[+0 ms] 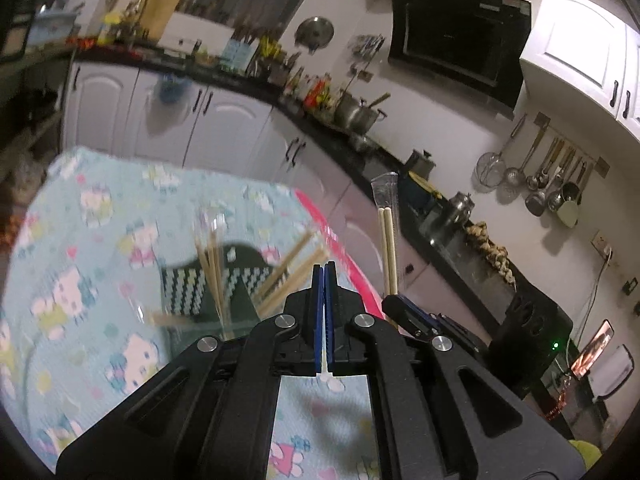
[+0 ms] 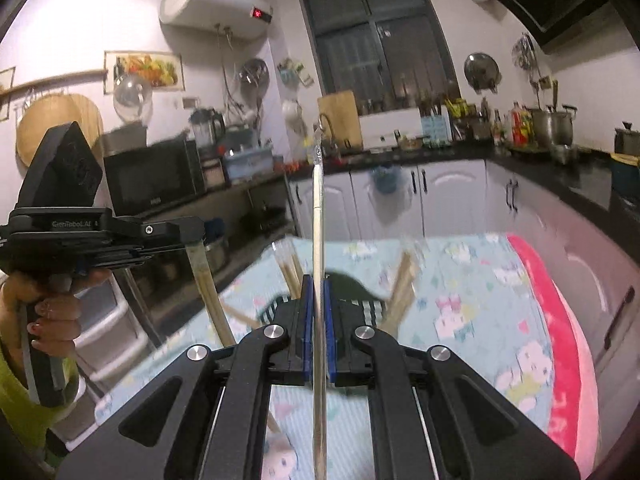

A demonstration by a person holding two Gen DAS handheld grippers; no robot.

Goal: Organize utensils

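**Both grippers clamped over the cartoon cloth**

Right gripper [image 2: 317, 280]: jaws pinched on a wrapped chopstick pair [image 2: 318, 216], held upright above the table. Left gripper [image 1: 324, 270]: jaws closed tight; in the right view it grips another sleeved pair [image 2: 208, 280] hanging down. More chopsticks [image 1: 214, 268] lie scattered, blurred, on the tablecloth [image 1: 100, 216] around a dark patterned mat [image 1: 188, 284]. Beyond: cabinets, microwave [image 2: 154, 178], hanging ladles [image 1: 540, 184]. Left gripper body reads "GenRobot.AI", roughly.
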